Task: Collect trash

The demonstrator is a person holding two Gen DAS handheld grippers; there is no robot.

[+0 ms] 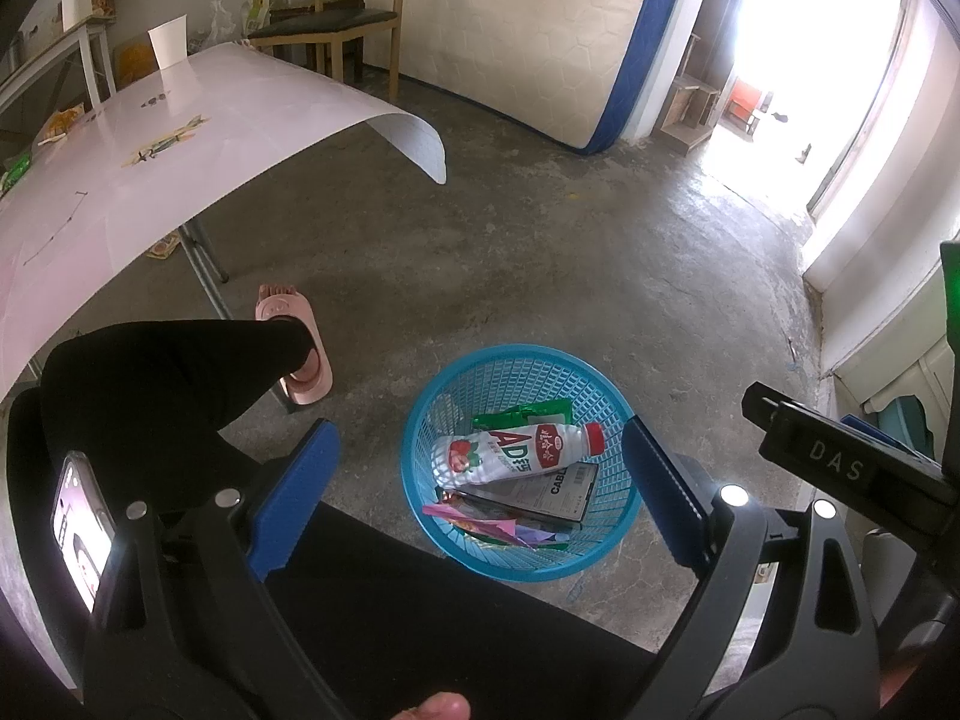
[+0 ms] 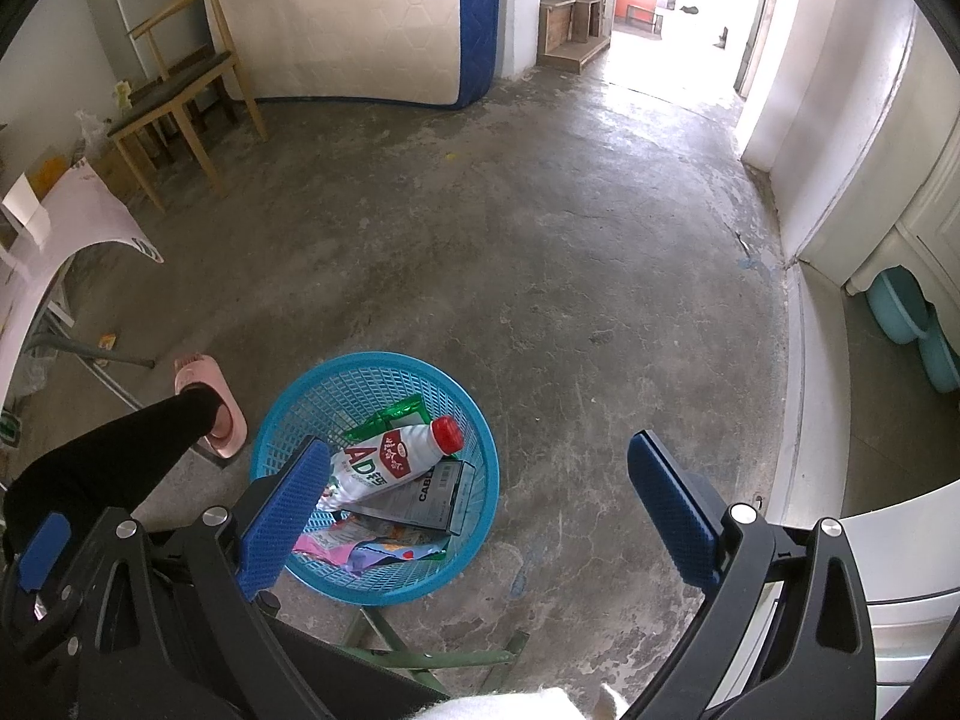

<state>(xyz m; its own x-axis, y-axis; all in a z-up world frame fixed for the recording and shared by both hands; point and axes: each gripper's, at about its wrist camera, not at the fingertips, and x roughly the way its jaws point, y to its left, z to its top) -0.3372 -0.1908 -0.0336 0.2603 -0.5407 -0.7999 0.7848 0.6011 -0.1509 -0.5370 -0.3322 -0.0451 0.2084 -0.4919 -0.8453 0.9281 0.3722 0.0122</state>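
both my claws, left claw (image 1: 480,486) and right claw (image 2: 480,498), gaped wide and empty; the blue plastic mesh basket (image 1: 420,408) held a white milk bottle (image 1: 510,450), and wrappers (image 1: 162,144) remained on the pale worktop (image 1: 240,120).

The right hand-held gripper (image 2: 480,510) hangs wide apart and empty above the blue basket (image 2: 480,480) on the concrete floor (image 2: 570,240), where a white bottle (image 2: 390,459) (red cap) lies atop wrappers (image 2: 366,546).

Daylight floods through doorway (image 1: 810,60), blown-out glare there; floor (image 2: 540,270) evenly lit; fisheye bending, dark corners.
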